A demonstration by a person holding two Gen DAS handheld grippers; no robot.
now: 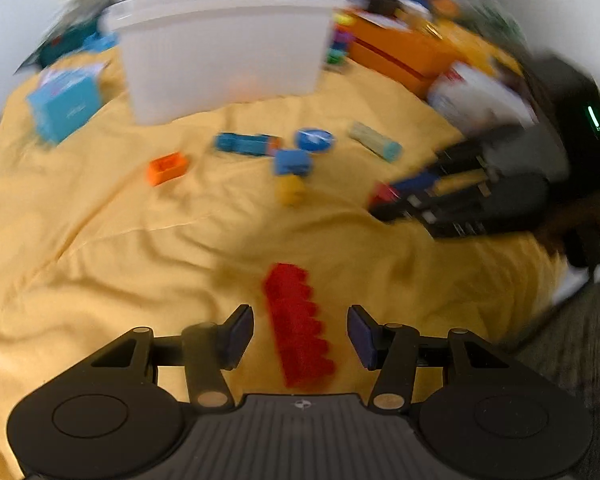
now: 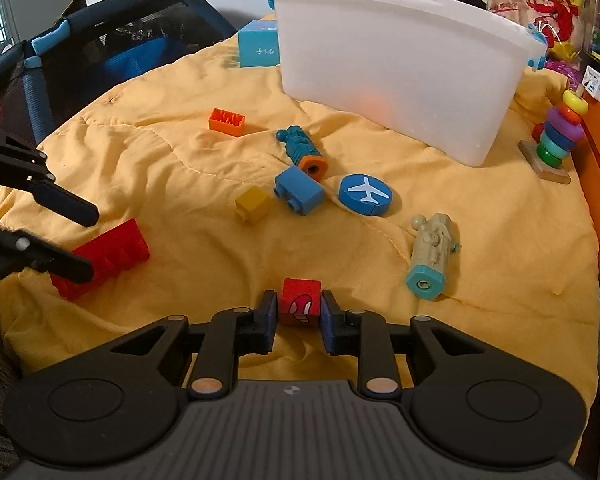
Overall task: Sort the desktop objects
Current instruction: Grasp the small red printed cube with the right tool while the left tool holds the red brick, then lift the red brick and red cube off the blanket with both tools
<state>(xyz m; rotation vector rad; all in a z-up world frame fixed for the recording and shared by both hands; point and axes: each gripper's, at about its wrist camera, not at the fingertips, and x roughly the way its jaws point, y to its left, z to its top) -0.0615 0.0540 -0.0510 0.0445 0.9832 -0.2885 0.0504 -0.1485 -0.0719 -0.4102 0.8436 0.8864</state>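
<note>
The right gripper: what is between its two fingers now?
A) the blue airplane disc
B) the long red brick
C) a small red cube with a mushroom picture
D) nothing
C: the right gripper has its pads closed on the small red cube.

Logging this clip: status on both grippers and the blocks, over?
Right gripper shut on red cube. Left gripper open, straddling long red brick, not gripping. White bin ahead, nothing blocking.
</note>
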